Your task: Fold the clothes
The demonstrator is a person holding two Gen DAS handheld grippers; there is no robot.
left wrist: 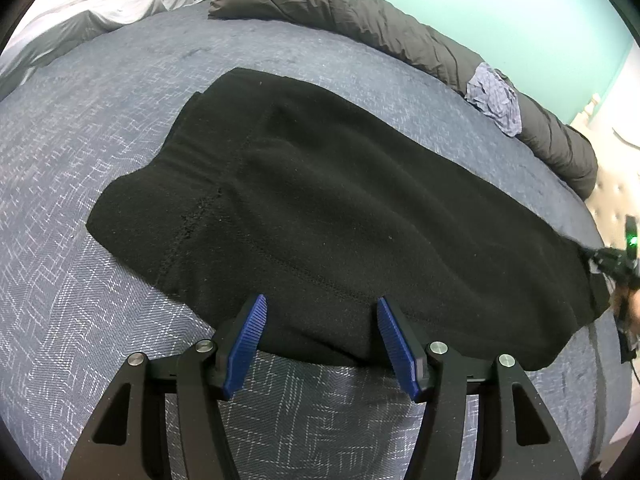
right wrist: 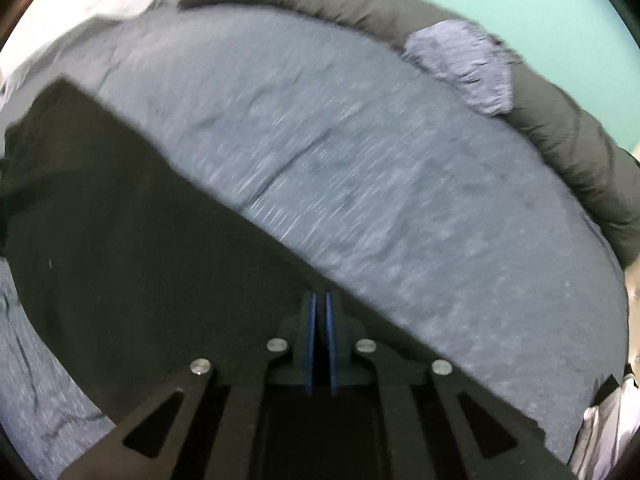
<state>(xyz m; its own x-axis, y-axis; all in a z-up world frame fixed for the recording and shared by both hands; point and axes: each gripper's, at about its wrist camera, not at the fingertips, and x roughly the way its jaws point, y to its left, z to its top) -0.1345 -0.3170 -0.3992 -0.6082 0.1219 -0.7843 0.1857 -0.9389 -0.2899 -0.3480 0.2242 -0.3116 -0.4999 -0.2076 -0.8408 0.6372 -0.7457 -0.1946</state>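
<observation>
While spread flat on the bedspread (left wrist: 100, 128), black garment (left wrist: 320, 200): left claw (left wrist: 320, 312) agape at near edge, right claw (right wrist: 321, 300) pinching its corner.

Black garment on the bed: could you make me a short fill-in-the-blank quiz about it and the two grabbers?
1. The black garment lies on a ____ bedspread.
2. The left gripper is ____.
3. The right gripper is shut on the ____ garment.

Missing words: blue; open; black
</observation>
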